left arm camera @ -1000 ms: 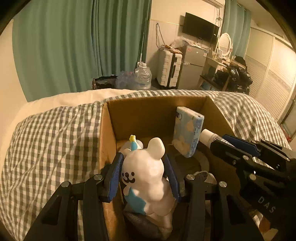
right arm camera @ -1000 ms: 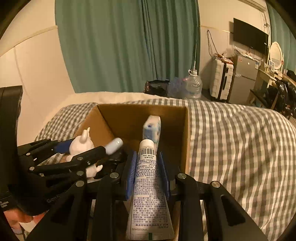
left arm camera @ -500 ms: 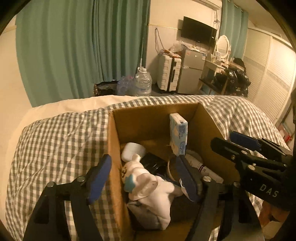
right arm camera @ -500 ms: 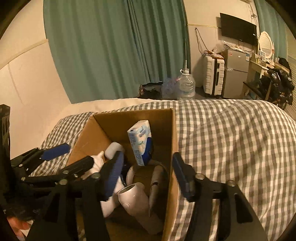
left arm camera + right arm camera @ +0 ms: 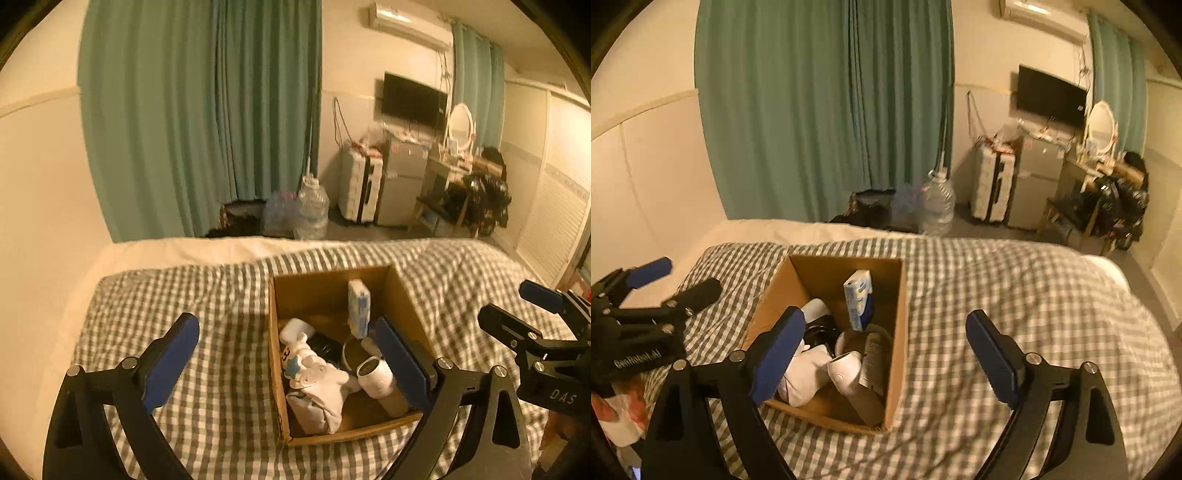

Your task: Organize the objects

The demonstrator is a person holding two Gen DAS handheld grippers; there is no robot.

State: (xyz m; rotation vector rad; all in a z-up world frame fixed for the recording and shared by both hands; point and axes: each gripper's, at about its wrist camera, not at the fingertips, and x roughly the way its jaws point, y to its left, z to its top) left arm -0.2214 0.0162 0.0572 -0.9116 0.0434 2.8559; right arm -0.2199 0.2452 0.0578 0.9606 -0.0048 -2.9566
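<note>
With both the left tool [image 5: 286, 360] and right tool [image 5: 886, 349] released and empty above the checked bed [image 5: 1015, 295], we judge the sorting near done: the bear toy [image 5: 314, 373], tissue pack [image 5: 858, 299] and tube [image 5: 873, 360] lie in the cardboard box [image 5: 899, 332] just ahead, between the tools.

I see an open cardboard box [image 5: 404, 295] on the checked bedspread, holding a white bear toy [image 5: 317, 373] lying on its side, a blue-and-white tissue pack [image 5: 358, 306] standing upright against the far wall, and a printed tube [image 5: 872, 360] along the right side.
</note>
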